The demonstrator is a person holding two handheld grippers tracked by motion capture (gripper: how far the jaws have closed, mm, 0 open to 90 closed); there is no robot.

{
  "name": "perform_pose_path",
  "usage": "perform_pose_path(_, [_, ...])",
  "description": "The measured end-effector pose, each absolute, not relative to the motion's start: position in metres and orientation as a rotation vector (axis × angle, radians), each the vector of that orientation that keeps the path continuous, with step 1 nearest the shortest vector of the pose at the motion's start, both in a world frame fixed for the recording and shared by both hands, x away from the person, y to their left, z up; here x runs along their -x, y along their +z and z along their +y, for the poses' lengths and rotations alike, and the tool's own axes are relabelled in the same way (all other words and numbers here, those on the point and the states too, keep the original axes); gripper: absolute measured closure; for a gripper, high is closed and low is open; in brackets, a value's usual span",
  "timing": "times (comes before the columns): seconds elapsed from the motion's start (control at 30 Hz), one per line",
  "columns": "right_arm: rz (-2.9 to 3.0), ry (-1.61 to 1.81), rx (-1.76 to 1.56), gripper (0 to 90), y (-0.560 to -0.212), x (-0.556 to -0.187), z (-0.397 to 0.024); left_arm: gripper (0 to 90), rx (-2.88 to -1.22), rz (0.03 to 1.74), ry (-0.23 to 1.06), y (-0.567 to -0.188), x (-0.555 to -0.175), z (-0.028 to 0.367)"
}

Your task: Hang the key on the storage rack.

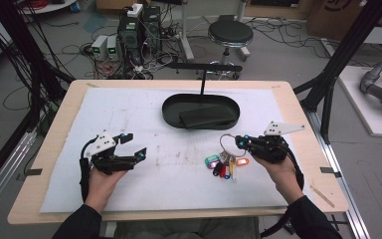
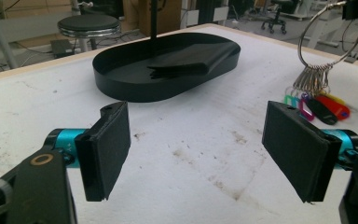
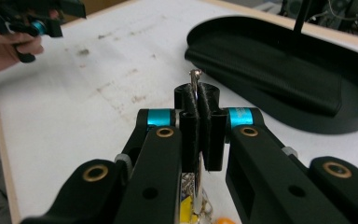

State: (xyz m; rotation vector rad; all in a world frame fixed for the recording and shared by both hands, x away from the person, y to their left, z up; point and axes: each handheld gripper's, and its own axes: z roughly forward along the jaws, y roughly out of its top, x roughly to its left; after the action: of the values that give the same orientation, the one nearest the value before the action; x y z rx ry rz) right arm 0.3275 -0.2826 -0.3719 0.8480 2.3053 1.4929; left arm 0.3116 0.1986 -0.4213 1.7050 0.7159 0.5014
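Note:
A large metal key ring (image 1: 227,143) with several keys and coloured tags (image 1: 225,166) hangs from my right gripper (image 1: 242,143), which is shut on the ring's wire. In the right gripper view the ring (image 3: 195,76) pokes up between the pressed pads (image 3: 204,105). In the left gripper view the ring (image 2: 328,35) stands up and the tags (image 2: 324,106) rest on the mat. My left gripper (image 1: 133,145) hovers over the left of the mat, jaws wide apart, nothing between its pads (image 2: 108,147).
A black oval tray (image 1: 169,110) on a thin post holds a flat black pouch (image 1: 206,116) at the back middle of the table. A white mat (image 1: 129,107) covers the wooden tabletop. Beyond the table are a stool (image 1: 230,34) and cables.

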Motion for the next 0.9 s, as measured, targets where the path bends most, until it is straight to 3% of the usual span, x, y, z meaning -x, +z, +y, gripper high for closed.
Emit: perform_pose_path(0.9, [2.219,1.616,-0.718,88.2,-0.311,-0.358,-0.297,23.6,-1.689,0.705,0.504,-0.42,-0.309,0.203])
